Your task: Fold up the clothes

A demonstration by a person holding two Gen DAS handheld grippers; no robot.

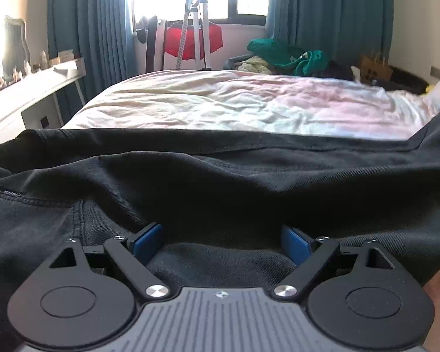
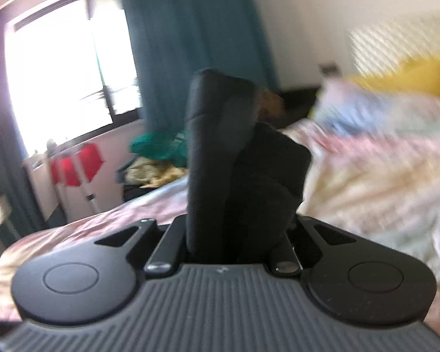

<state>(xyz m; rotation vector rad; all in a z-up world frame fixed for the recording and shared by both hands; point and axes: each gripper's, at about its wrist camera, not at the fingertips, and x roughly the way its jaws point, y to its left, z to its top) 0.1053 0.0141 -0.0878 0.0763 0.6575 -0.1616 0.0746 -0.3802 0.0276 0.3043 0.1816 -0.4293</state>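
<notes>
A black garment [image 1: 220,182] lies spread across the near edge of the bed [image 1: 220,102], with a seam and a small label at the left. My left gripper [image 1: 222,242] is open; its blue pads [image 1: 148,242] rest on the cloth with a fold of it between them. My right gripper [image 2: 237,234] is shut on a bunched part of the black garment [image 2: 234,161], which stands up between the fingers above the bed [image 2: 366,182]. The right wrist view is blurred by motion.
A pale pink crumpled sheet covers the bed. Green clothes [image 1: 287,55] are piled at the far side, a red cloth [image 1: 190,41] hangs on a rack by the window, a white desk [image 1: 29,88] stands at the left. A yellow pillow [image 2: 410,73] lies at the right.
</notes>
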